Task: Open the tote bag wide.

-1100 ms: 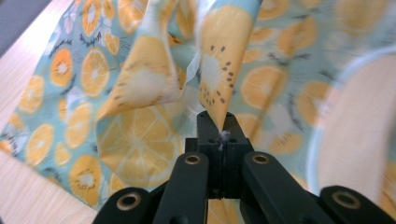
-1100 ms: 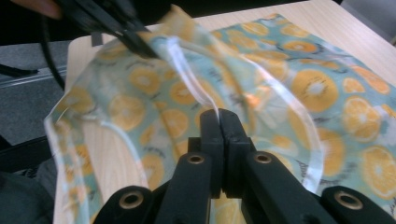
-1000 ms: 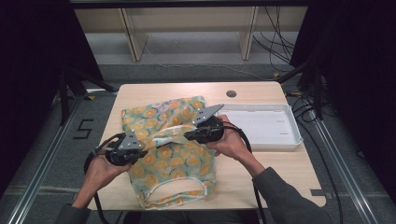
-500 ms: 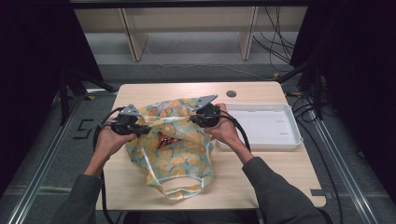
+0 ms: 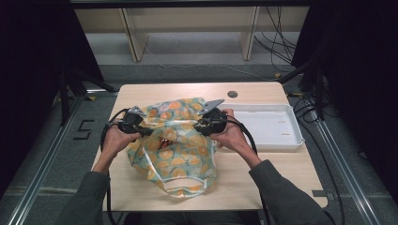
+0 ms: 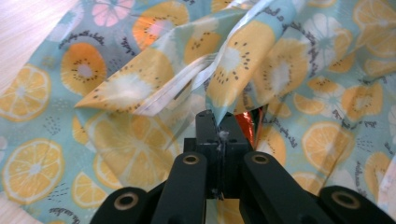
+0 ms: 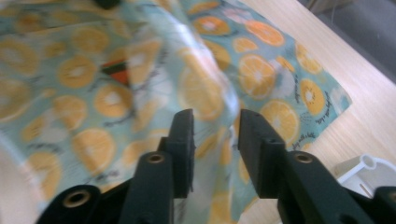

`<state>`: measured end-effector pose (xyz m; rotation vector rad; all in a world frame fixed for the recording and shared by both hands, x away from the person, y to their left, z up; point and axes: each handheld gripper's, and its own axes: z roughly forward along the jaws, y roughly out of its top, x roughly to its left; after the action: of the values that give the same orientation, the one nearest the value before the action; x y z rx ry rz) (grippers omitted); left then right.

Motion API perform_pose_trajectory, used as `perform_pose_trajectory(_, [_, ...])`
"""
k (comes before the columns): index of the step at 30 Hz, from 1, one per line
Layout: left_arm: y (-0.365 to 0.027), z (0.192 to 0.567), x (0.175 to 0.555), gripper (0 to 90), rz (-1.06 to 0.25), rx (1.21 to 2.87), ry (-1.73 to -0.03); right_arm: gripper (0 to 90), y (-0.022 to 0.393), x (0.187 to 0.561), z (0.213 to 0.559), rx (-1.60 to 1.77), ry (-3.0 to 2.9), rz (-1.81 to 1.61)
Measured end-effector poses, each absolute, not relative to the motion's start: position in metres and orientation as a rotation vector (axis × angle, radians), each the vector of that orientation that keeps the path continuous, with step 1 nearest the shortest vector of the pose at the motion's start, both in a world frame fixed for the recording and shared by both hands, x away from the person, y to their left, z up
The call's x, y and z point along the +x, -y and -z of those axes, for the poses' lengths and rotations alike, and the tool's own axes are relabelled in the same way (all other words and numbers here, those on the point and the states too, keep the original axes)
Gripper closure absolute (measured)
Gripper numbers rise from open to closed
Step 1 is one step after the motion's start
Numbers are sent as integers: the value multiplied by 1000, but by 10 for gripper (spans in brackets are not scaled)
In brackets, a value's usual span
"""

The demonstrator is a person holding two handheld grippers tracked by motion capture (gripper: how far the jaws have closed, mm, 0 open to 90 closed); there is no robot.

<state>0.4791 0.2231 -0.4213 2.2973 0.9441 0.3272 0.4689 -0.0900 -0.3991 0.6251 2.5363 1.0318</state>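
bag (image 5: pixel 178 150) | citrus-print (oranges on teal); crumpled; mid-table, lifted at top

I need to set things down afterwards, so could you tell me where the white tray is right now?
In the high view the white tray sits on the table's right side, just right of the fruit-print bag and the right gripper.

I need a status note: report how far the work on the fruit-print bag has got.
Done: the bag is lifted open, something red showing inside. In hand: the left gripper is clamped on its film; the right gripper has just been opening, film between its jaws. Left: the white tray is unused.
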Motion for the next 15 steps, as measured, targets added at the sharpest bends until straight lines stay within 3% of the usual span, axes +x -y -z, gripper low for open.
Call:
perform_pose_trajectory(3, [-225, 420, 480, 892, -325, 2308, -937, 829, 94, 450, 397, 571, -2573, -1063])
perform_pose_trajectory(8, [-224, 417, 480, 893, -339, 2292, -935, 882, 80, 438, 419, 439, -2737, -933])
perform_pose_trajectory(15, [-230, 413, 481, 892, -345, 2273, -932, 900, 66, 459, 458, 430, -2740, -680])
